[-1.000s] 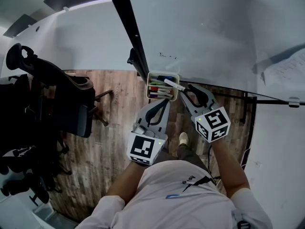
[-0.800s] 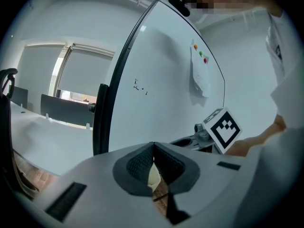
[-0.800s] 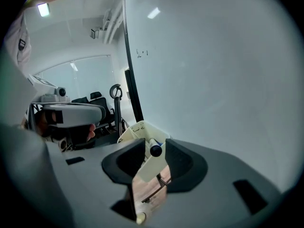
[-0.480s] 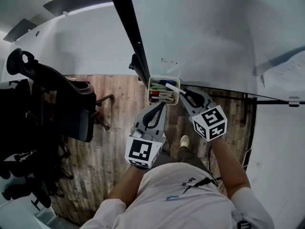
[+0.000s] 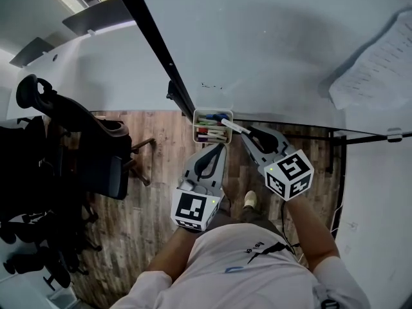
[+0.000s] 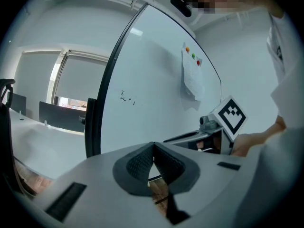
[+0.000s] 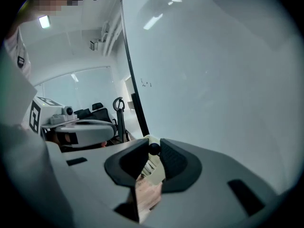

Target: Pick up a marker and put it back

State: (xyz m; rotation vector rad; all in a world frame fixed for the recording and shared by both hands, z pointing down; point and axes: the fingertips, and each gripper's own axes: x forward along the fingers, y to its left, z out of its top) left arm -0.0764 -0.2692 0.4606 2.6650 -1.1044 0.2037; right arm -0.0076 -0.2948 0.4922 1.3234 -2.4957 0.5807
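Note:
A cream marker tray (image 5: 205, 115) hangs at the whiteboard's lower edge with several coloured markers in it. My right gripper (image 5: 248, 134) is shut on a white marker with a black cap (image 5: 233, 127), held slantwise over the tray's right rim; its jaws have just been closing on it. In the right gripper view the marker's black end (image 7: 154, 148) sits pinched between the pads, with the tray (image 7: 151, 169) below. My left gripper (image 5: 219, 148) hovers just below the tray, shut with nothing in it; its pads (image 6: 142, 161) meet in the left gripper view.
The whiteboard (image 5: 270, 44) with its black frame (image 5: 154, 44) fills the wall ahead; a paper sheet (image 5: 380, 63) hangs on it at the right. A black office chair (image 5: 77, 140) stands to the left on the wooden floor.
The right gripper's jaws have closed on the white marker and raised it slightly off the tray. The head view has shifted a little; the left gripper stays under the tray.

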